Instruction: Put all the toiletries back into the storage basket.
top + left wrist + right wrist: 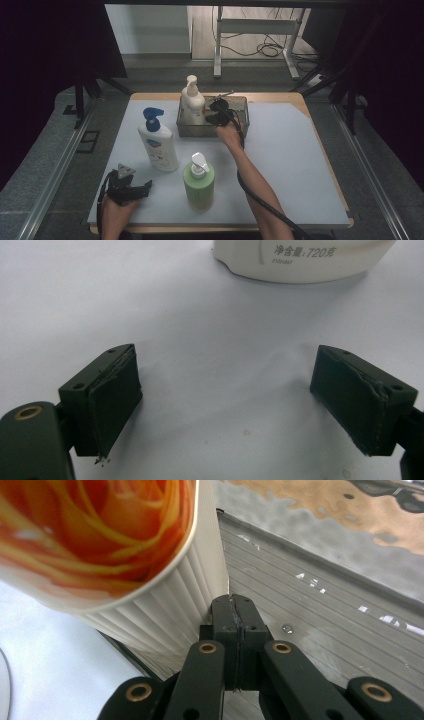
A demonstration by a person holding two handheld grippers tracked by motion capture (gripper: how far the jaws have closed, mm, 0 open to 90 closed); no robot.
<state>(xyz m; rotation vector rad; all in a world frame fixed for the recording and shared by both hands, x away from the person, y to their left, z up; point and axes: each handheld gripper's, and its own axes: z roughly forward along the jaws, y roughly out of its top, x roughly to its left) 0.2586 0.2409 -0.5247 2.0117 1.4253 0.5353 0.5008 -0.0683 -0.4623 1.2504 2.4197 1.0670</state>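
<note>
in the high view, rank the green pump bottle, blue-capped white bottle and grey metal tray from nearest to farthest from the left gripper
1. Blue-capped white bottle, just beyond the left gripper.
2. Green pump bottle, off to its side; nearly as close.
3. Grey metal tray, at the table's far edge.

White bottle with blue pump (158, 142), green pump bottle (199, 181), white table mat (290, 150)
</note>
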